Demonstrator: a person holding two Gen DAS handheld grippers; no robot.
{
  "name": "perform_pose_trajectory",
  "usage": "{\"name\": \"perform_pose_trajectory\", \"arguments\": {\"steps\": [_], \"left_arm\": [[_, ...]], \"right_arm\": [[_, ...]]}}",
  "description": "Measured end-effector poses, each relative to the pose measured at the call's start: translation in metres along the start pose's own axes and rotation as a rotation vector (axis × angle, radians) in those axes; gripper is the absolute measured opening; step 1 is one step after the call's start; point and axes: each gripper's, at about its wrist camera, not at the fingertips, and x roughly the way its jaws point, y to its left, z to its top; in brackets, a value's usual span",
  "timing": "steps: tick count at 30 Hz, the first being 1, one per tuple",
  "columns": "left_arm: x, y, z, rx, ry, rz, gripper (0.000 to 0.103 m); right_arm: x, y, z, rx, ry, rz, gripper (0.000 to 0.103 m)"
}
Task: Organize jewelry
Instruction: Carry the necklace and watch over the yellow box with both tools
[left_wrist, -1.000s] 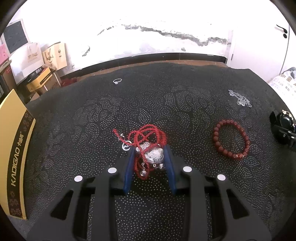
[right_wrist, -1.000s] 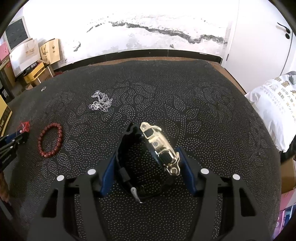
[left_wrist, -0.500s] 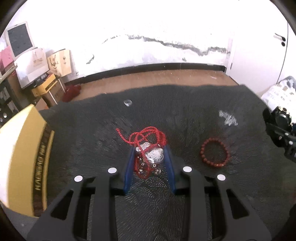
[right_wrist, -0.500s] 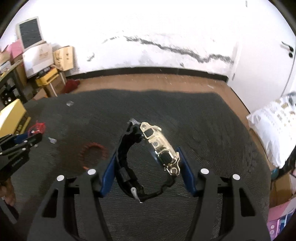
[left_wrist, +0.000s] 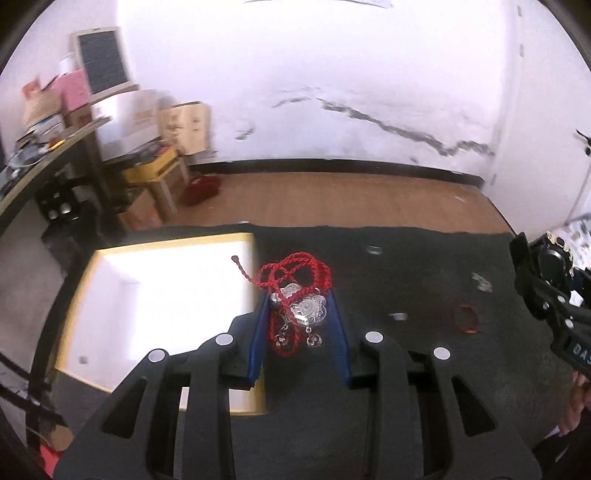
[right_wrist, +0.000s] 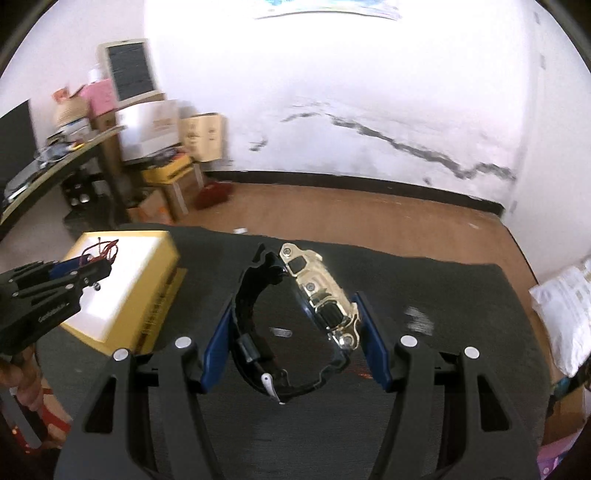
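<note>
Holding my left gripper (left_wrist: 299, 314) clamped on the red cord necklace (left_wrist: 295, 291) right beside the yellow box (left_wrist: 162, 295), while my right gripper (right_wrist: 293, 332) grips the gold watch (right_wrist: 317, 299) above the dark mat (right_wrist: 443, 302).

We see a cracked white wall (right_wrist: 369, 92), brown wooden floor (right_wrist: 369, 218), and stacked cardboard boxes (right_wrist: 199, 136) at left.

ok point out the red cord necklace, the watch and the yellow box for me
red cord necklace (left_wrist: 295, 269): left wrist view, on the looped red cord above the silver pendant
watch (right_wrist: 320, 295): right wrist view, on the gold case
yellow box (right_wrist: 162, 273): right wrist view, on its yellow side wall
</note>
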Motion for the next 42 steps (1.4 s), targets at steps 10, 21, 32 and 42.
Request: {"name": "perform_pose_trajectory", "arguments": {"steps": [10,21,32,42], "left_arm": [[-0.018,0.180,0.000,-0.069,0.003,0.142,0.031],[0.033,0.269,-0.021,-0.098,0.046,0.175,0.031],[0.109,0.278,-0.054,-0.092,0.137,0.143,0.031],[0.133,0.279,-0.067,-0.089,0.181,0.148,0.031]], "right_arm": [[0.022,0.199,0.044,-0.101,0.016,0.177,0.061],[0.094,0.300,0.032,-0.145,0.096,0.205,0.061],[0.175,0.307,0.002,-0.121,0.239,0.139,0.061],[0.212,0.300,-0.015,-0.098,0.317,0.114,0.061]]}}
